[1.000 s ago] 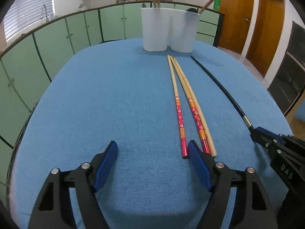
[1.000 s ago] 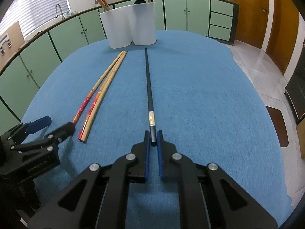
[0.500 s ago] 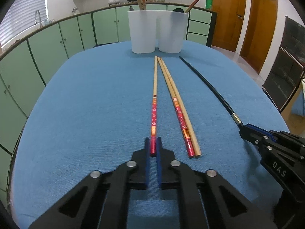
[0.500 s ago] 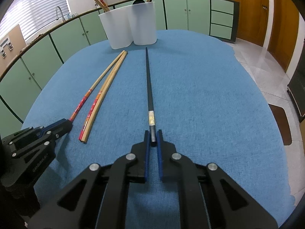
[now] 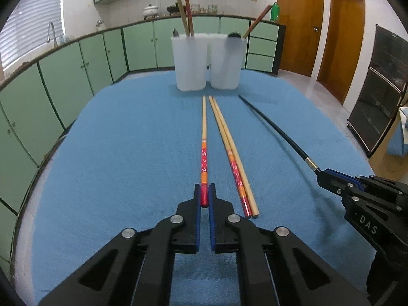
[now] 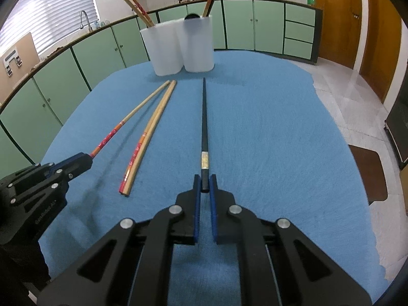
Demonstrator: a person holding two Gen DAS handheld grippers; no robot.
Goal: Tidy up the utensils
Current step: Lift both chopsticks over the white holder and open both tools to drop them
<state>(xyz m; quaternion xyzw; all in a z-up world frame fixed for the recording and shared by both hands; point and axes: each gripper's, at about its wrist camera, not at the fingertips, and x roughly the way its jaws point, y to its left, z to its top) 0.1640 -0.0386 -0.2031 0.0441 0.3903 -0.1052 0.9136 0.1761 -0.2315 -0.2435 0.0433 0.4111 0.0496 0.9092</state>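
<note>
Two tools, left tool clamping red chopstick, right tool clamping black chopstick

You're looking at open blue tablecloth all down your left, and more bare cloth sitting wide open on the right. Two loose chopsticks are lying in the lane between your grippers, and the white holders are standing across the far end, blocking it.

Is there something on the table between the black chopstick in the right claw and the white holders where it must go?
Nothing visible. The black chopstick points across bare blue cloth to the white holders; the loose pair lies beside its path.
</note>
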